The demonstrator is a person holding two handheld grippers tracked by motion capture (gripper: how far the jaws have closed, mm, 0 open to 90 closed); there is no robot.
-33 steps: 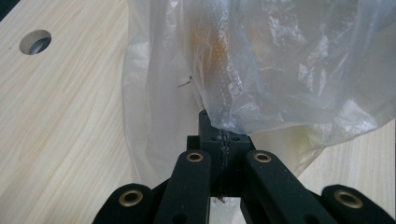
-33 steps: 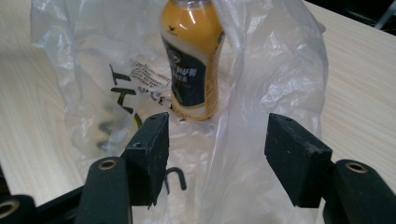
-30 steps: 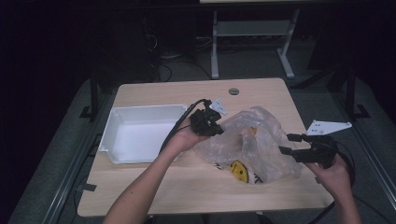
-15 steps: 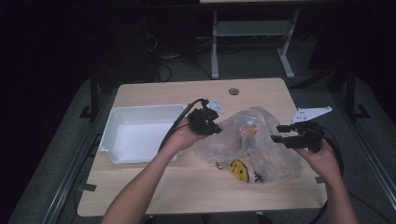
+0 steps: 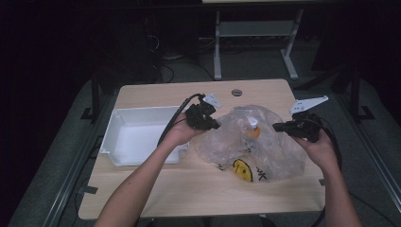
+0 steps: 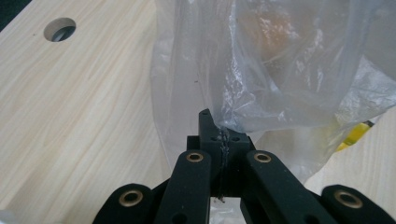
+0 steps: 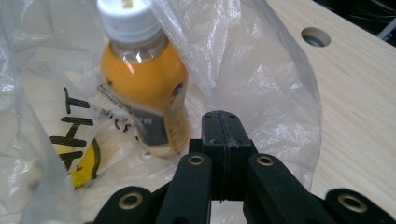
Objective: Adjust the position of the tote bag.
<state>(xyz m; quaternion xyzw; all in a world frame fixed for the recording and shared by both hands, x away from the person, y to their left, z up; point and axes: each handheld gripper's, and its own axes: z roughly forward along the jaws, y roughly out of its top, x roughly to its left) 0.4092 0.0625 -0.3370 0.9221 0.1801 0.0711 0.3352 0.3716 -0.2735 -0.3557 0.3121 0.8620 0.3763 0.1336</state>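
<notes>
A clear plastic bag (image 5: 279, 156) with a yellow smiley print lies on the wooden table (image 5: 189, 184). An orange drink bottle (image 5: 252, 130) with a white cap stands inside it, seen close in the right gripper view (image 7: 140, 79). My left gripper (image 5: 215, 126) is at the bag's left edge, and its jaws (image 6: 223, 133) are shut on a crumpled strip of the bag film (image 6: 280, 60). My right gripper (image 5: 276, 126) is at the bag's right edge. Its jaws (image 7: 223, 121) have just been closing and now meet on the bag's film (image 7: 261, 70), beside the bottle.
A white rectangular tray (image 5: 124, 118) sits at the table's left, just behind my left forearm. A round cable hole (image 5: 236, 92) is near the table's far edge. Bare wood lies in front of the bag, and dark floor surrounds the table.
My right gripper moved left and away from the near edge, to the bag's right edge, and its jaws came together. The left gripper shifted slightly and kept its hold on the bag.
</notes>
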